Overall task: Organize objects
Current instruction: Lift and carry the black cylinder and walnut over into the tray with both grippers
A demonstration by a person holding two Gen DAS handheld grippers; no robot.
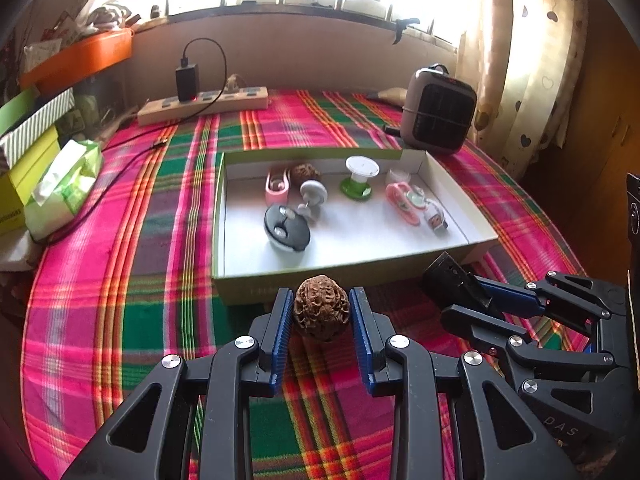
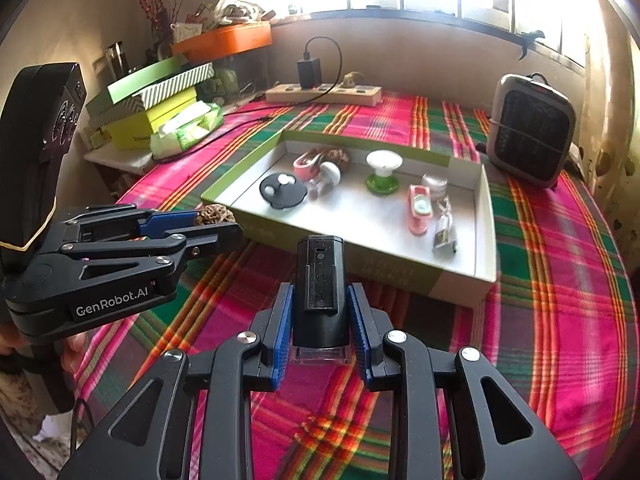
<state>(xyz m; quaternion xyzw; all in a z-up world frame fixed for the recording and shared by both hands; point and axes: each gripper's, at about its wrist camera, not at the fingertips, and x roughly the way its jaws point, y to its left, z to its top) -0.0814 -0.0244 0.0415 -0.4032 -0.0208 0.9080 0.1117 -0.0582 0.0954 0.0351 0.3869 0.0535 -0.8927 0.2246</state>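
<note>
1. Just before the near wall of the shallow green box (image 1: 352,276), the left hand-held gripper (image 1: 322,314) pinches a wrinkled walnut (image 1: 321,307) between its blue pads.
2. To its right, the right hand-held gripper (image 2: 320,316) is closed on a black battery-like block (image 2: 319,280), whose long axis points forward toward the box.
3. Both loads hang above the plaid surface (image 1: 140,240); I judge the walnut is nearer to the box wall, so it probably goes in first.

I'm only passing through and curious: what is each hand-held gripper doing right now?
Left hand-held gripper: closed on a brown wrinkled walnut.
Right hand-held gripper: closed on a black plastic rectangular device.
</note>
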